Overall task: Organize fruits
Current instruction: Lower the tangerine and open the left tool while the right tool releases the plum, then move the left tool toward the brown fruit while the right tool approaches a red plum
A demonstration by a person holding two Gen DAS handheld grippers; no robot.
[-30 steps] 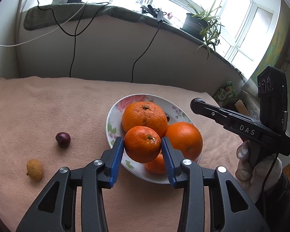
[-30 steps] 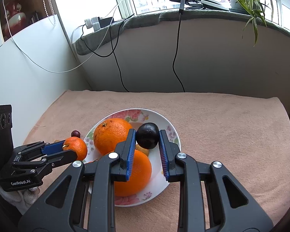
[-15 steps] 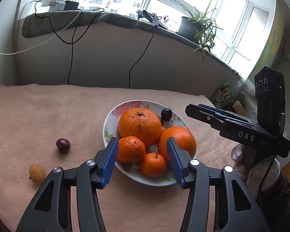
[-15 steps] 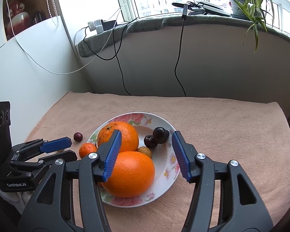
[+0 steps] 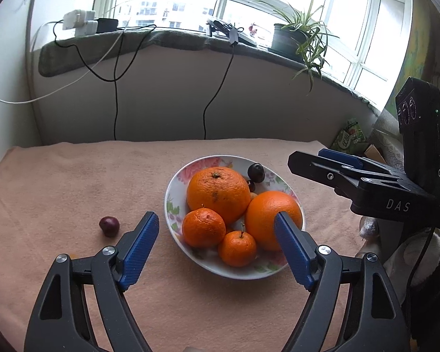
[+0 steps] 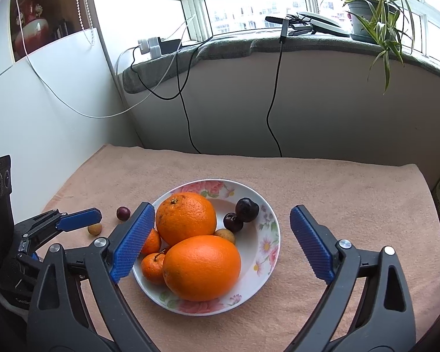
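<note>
A flowered white plate [image 5: 173,196] [image 6: 268,234] on the pink cloth holds two big oranges [image 5: 218,193] [image 6: 201,267], two mandarins [image 5: 203,228] [image 5: 237,248], dark plums [image 6: 247,209] and a small yellow fruit [image 6: 225,235]. A dark red fruit [image 5: 109,226] [image 6: 123,213] and a small yellow fruit [image 6: 94,229] lie on the cloth left of the plate. My left gripper [image 5: 217,248] is open and empty, just in front of the plate. My right gripper [image 6: 222,242] is open and empty, above the plate's near side.
A grey-covered window ledge [image 5: 161,41] with chargers, cables and a potted plant [image 5: 290,39] runs behind the table. Black cables [image 5: 217,99] hang down the wall. A white wall [image 6: 44,102] borders the table's left side. Packets [image 5: 349,139] sit off the right edge.
The left gripper let go of a mandarin into the plate, the right let go of a dark plum there. Both opened wide and pulled back.
</note>
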